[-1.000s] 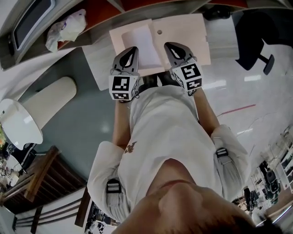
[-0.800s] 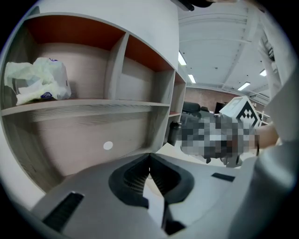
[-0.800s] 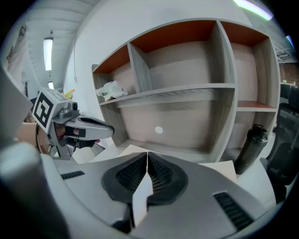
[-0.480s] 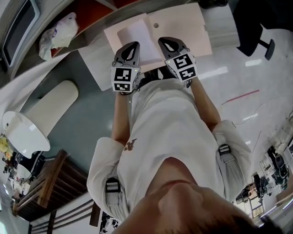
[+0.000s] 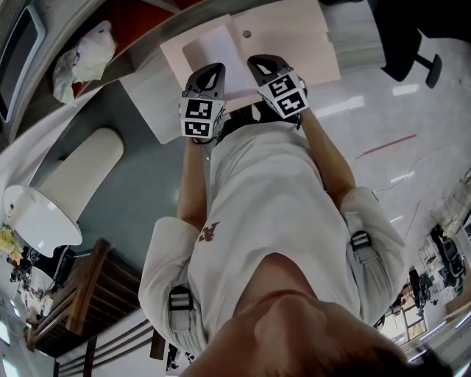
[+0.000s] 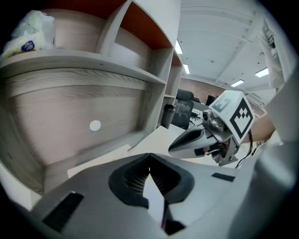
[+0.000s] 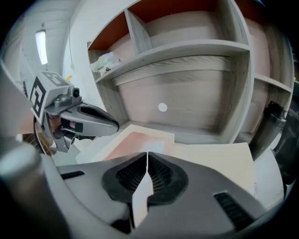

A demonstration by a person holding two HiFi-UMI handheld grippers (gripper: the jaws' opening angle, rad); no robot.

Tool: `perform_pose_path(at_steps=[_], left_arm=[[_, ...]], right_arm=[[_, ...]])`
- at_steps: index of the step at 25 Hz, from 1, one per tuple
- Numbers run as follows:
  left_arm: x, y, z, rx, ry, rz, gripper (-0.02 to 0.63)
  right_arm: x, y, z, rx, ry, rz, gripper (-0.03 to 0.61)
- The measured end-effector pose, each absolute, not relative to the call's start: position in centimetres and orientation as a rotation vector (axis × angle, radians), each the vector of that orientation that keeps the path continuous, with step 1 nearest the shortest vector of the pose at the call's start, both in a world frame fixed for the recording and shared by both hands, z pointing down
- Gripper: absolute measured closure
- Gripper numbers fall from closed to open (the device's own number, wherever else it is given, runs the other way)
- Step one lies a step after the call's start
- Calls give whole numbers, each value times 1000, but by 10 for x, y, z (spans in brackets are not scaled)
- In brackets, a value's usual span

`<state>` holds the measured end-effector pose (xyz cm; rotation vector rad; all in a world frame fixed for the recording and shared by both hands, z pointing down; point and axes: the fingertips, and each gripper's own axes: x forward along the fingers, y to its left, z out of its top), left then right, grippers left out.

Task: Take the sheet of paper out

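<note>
My left gripper (image 5: 212, 72) and right gripper (image 5: 259, 63), fingers clenched on nothing, hang side by side at the 6 o'clock edge of the sheet of paper (image 5: 215, 47).

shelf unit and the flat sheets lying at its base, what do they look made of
Shelf unit: pale wood or wood-look laminate, matt, with visible streaky grain; the upper back panels look painted orange-red. Sheets: probably paper or thin card, cream and matt, lying flat with crisp straight edges.
</note>
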<state>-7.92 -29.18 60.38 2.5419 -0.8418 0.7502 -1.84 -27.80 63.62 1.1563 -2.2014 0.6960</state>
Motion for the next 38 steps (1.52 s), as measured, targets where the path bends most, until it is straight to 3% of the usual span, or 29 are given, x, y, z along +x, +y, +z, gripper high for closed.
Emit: perform_pose_path(at_steps=[9, 38], left_arm=[[-69, -286, 638, 2486, -778, 790, 594], [-64, -276, 687, 2439, -636, 948, 594]], right_arm=[[-22, -273, 683, 1117, -2146, 768, 552], [-49, -284, 762, 975, -2058, 875, 403]])
